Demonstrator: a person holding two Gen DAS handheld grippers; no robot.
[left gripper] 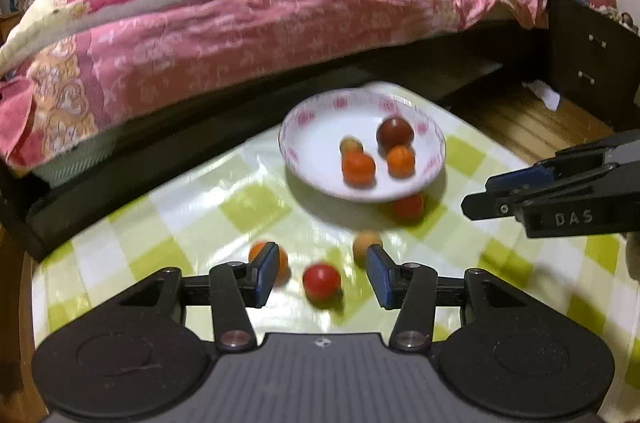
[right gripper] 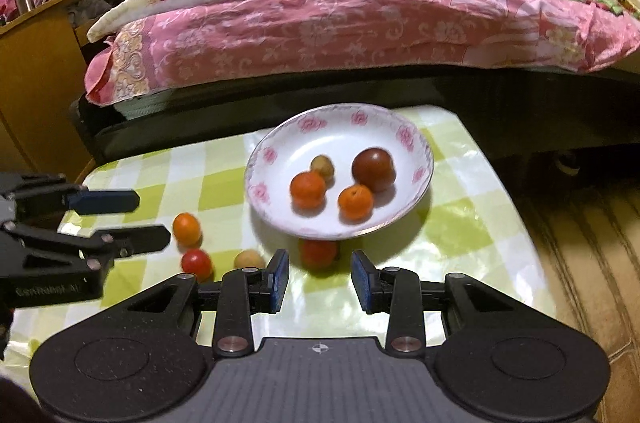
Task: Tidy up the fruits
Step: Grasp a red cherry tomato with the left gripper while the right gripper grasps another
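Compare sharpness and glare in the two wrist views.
Left wrist view: motion-blurred, the plate and loose fruit smeared, glare streaks on the glossy checked tablecloth. Right wrist view: sharper, plate crisp with a shadow beneath, glare on the cloth milder. Both bend straight edges, fisheye-style.

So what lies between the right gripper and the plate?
One red-orange fruit at the plate's near edge, just beyond the right gripper, seen in the right wrist view.

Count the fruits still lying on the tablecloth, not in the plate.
4: an orange at left, a red tomato nearer, a tan fruit beside it, and a reddish fruit half hidden under the plate rim.
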